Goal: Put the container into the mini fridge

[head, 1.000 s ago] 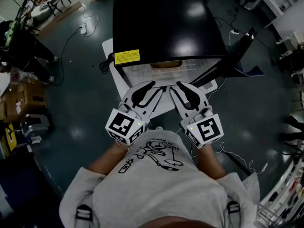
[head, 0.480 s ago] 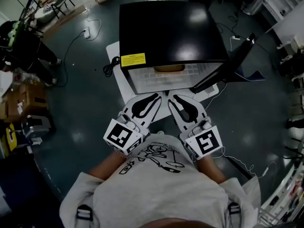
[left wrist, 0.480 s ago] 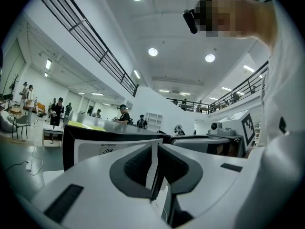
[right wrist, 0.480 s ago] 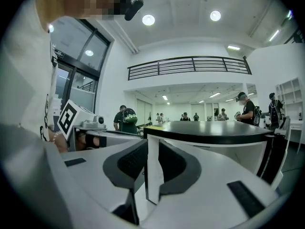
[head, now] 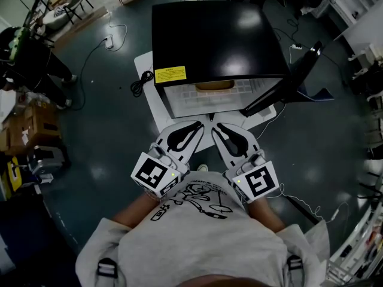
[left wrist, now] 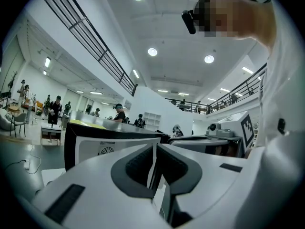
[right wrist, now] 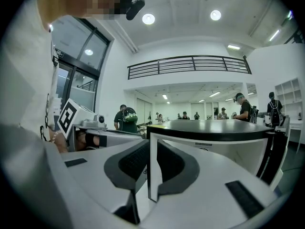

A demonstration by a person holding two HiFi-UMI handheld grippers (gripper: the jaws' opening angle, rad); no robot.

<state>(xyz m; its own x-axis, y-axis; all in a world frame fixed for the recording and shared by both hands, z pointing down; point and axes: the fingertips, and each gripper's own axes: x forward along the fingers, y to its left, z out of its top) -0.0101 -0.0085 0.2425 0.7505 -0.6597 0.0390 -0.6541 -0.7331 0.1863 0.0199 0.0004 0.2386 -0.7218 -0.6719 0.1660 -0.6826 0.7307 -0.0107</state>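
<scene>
The container (head: 213,85) sits inside the fridge (head: 215,34), straight ahead of both sets of jaws and well apart from them, on a white shelf just behind the opening. The left gripper (head: 198,126) has just been closing and its jaws are all but together, with nothing between them. The right gripper (head: 219,126) has also been closing. Its jaws show a thin slit and are equally empty. Both point roughly level at the fridge front.

The placing looks finished, so the step in hand is probably shutting the door (head: 281,87), which stands swung out ahead and to the right of the right jaws.

- Keep the right jaws narrow and use them as a blunt pusher.
- Bring them round to the door's outer face near its free edge, not near the hinge.
- Push along the door's arc, not straight in.
- Hold the left jaws back from the opening so they are not caught.
- Check that the container clears the sill, then press until the door seats.
</scene>
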